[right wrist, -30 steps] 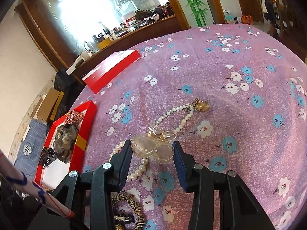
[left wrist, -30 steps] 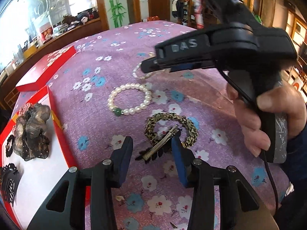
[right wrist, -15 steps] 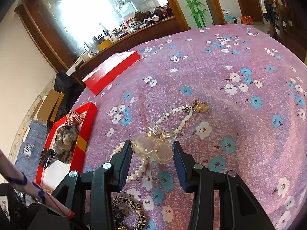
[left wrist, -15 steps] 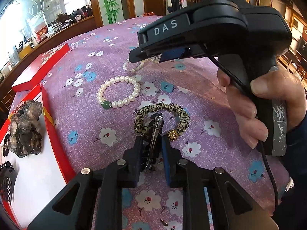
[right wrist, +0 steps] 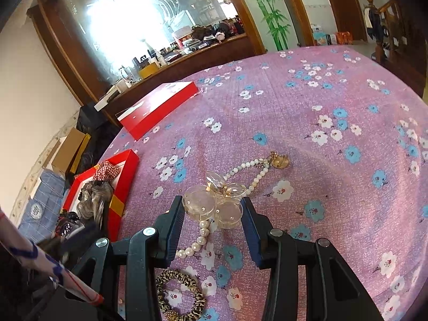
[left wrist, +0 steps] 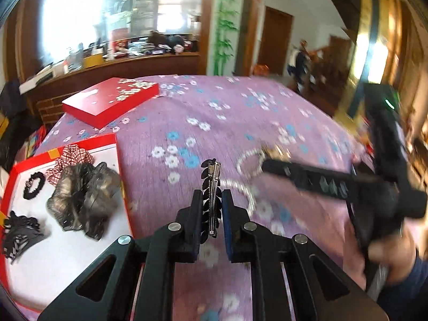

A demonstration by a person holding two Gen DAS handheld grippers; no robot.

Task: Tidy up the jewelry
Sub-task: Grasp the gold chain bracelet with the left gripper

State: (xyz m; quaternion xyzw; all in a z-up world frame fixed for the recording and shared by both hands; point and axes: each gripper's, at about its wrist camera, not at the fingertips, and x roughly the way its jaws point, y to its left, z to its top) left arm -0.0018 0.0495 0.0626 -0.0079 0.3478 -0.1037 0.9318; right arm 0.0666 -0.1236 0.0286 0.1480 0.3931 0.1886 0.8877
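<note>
Between the fingers of the left gripper (left wrist: 211, 208), clamped upright and clear of the cloth, is a slim silver metal hair clip backed with black leaf-shaped trim (left wrist: 211, 187); its tip pokes forward past the fingertips. It looks light, stiff and thin, so a grip across its flat sides near the middle seems safest, since the smooth metal could slide or twist. Off to this gripper's left lies an open red box with a white lining (left wrist: 119, 165), already holding a grey ruffled hair claw (left wrist: 83, 198), a red checked scrunchie (left wrist: 71, 160) and a black hair tie (left wrist: 33, 184). The right gripper (right wrist: 212, 210) has its fingers spread wide on either side of a clear round-lobed bow hair clip (right wrist: 214, 203), not visibly pressing it; the piece looks hard, slippery and breakable. Just beyond it a white pearl necklace with a gold pendant (right wrist: 254, 171) trails across the cloth, and a leopard-print bracelet (right wrist: 179, 294) lies below this gripper's fingers. Everything rests on a purple tablecloth printed with blue and white flowers (right wrist: 334, 93). Farther ahead sits a red box lid (right wrist: 157, 109), with wood-framed glass and a bamboo mural behind.
</note>
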